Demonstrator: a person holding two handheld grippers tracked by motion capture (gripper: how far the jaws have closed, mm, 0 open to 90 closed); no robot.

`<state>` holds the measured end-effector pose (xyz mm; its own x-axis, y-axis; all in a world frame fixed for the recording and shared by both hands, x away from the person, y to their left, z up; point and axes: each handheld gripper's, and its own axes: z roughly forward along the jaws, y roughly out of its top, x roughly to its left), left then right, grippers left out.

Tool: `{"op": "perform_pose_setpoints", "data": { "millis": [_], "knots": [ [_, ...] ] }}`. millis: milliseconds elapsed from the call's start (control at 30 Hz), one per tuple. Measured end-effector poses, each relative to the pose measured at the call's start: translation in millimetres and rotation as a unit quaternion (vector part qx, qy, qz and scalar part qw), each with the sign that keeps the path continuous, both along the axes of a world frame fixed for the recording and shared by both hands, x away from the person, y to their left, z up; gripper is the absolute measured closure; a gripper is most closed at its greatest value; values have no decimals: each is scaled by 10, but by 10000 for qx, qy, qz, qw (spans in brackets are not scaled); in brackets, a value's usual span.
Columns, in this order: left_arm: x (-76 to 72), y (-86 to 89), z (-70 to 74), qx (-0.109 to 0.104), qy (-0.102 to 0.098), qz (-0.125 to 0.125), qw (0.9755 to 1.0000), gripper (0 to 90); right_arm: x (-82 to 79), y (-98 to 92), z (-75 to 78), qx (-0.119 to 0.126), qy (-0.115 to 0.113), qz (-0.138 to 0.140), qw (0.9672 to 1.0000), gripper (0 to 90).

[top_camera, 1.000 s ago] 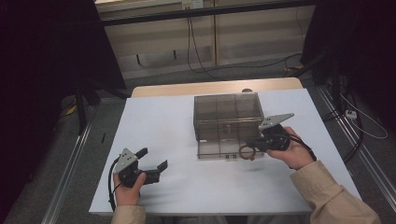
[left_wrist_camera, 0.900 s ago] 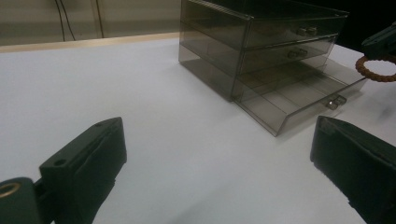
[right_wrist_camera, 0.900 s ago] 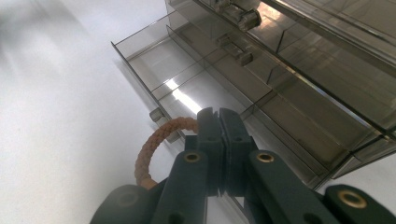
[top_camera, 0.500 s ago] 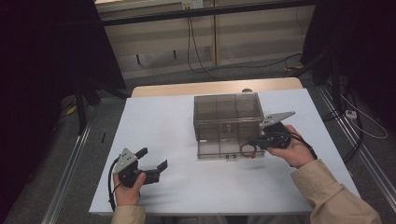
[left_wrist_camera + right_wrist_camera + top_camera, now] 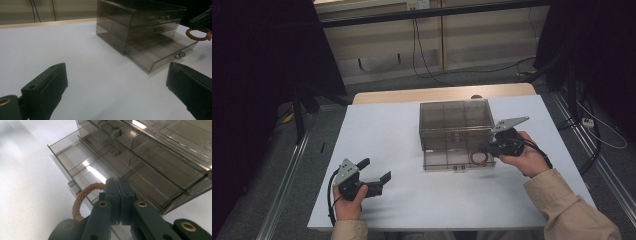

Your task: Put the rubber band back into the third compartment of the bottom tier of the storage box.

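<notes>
A drawer cabinet (image 5: 455, 127) stood on the table (image 5: 387, 130) toward its far right, its bottom drawer (image 5: 457, 161) pulled out toward the person, with the right gripper (image 5: 486, 148) holding a braided ring (image 5: 478, 159) over that drawer's right end and the left gripper (image 5: 379, 175) near the table's front left edge.

Your drawer box (image 5: 455, 131) looks like smoky clear plastic, glossy, throwing bright glints off its walls. Your ring (image 5: 82, 197) is a braided cord, reddish-brown, rough and matt. The right gripper (image 5: 117, 185) has matt black plastic jaws with brass-coloured rivets; the left gripper (image 5: 120, 82) carries dull, slightly grainy black pads. The table (image 5: 382, 135) top is smooth, matt white, with a pale wood strip at the far edge. Your sleeve (image 5: 572, 205) is beige woven cloth.
</notes>
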<state>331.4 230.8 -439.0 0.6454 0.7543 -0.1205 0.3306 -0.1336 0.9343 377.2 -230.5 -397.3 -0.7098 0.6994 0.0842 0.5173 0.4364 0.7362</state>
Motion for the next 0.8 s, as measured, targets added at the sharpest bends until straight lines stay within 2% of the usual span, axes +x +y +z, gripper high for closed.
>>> {"op": "perform_pose_setpoints", "data": {
  "millis": [733,800],
  "knots": [
    [0,-8,-3,-24,-5,3,10000,36,92,-22,-34,-90,-50,-200,9997,886],
    [2,-3,-2,24,-10,-13,10000,37,104,-25,-40,-117,-66,-230,9996,885]
  ]
}}
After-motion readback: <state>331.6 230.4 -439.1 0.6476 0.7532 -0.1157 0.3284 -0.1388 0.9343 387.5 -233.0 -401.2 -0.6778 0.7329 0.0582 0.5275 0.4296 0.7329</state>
